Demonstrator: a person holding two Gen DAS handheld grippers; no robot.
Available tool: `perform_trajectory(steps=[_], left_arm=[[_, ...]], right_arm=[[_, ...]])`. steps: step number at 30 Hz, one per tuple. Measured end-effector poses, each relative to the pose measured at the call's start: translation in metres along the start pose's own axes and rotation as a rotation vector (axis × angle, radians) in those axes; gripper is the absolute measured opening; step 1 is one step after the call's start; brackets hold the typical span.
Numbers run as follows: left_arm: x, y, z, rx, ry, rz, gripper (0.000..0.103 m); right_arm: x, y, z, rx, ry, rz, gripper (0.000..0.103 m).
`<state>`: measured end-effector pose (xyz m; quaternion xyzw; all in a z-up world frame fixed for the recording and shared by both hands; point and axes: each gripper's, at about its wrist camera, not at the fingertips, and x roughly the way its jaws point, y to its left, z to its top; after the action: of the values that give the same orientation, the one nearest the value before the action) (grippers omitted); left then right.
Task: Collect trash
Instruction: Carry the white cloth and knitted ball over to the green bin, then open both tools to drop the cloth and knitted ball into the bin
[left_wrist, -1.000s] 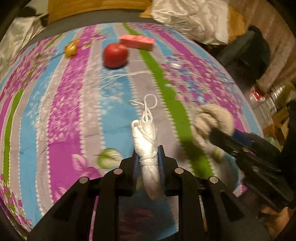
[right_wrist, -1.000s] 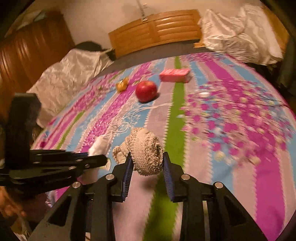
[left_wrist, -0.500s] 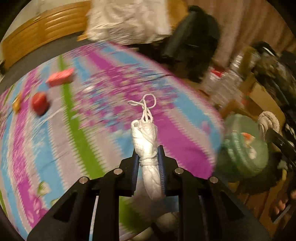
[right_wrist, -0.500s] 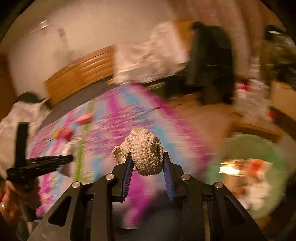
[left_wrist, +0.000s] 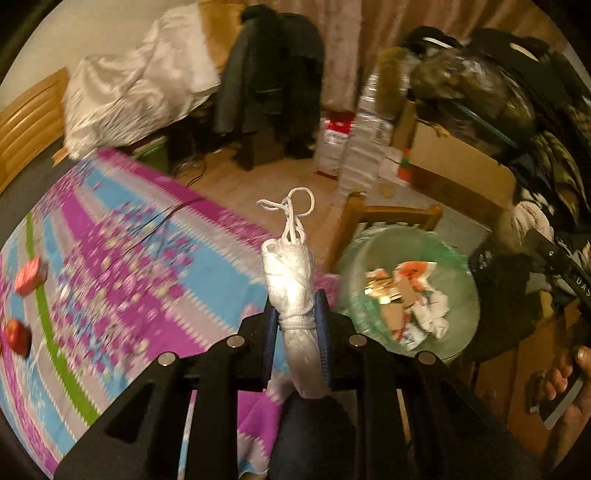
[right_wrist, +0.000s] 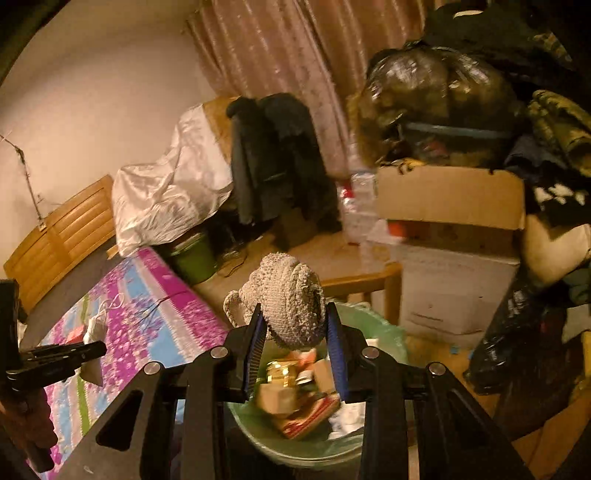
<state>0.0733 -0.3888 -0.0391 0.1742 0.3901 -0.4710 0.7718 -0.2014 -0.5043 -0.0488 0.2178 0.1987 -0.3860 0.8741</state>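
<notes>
My left gripper (left_wrist: 295, 314) is shut on a rolled white bundle tied with white string (left_wrist: 293, 284), held up over the near edge of the bed, left of the bin. My right gripper (right_wrist: 295, 332) is shut on a beige knitted ball (right_wrist: 290, 297), held above the green-lined trash bin (right_wrist: 384, 328). The bin holds paper, cardboard and a gold lid. The bin also shows in the left wrist view (left_wrist: 461, 306) at right. The left gripper and its bundle (right_wrist: 92, 326) show at the left of the right wrist view.
A bed with a striped floral cover (left_wrist: 122, 266) carries a red apple (left_wrist: 16, 338) and a pink box (left_wrist: 31, 275). A wooden chair (left_wrist: 391, 214) stands behind the bin. Cardboard boxes (right_wrist: 450, 197), water bottles (left_wrist: 364, 144), dark bags and hanging jackets (right_wrist: 273, 155) crowd the right.
Both grippers swung right, away from the bed, still holding their items. The trash bin came into view; the right gripper now hangs over it.
</notes>
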Motion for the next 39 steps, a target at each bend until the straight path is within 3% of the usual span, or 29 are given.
perform_trajectory(steps=[13, 26, 39], left_arm=[[0.025, -0.094, 0.042, 0.205, -0.058, -0.047, 0.019], [0.065, -0.129, 0.053, 0.266, -0.008, -0.061, 0.019], [0.096, -0.140, 0.047, 0.299, 0.055, -0.060, 0.019]], right_arm=[[-0.009, -0.003, 0.007, -0.028, 0.001, -0.102, 0.033], [0.001, -0.027, 0.004, 0.016, 0.050, -0.150, 0.033], [0.027, -0.022, -0.011, -0.003, 0.122, -0.145, 0.034]])
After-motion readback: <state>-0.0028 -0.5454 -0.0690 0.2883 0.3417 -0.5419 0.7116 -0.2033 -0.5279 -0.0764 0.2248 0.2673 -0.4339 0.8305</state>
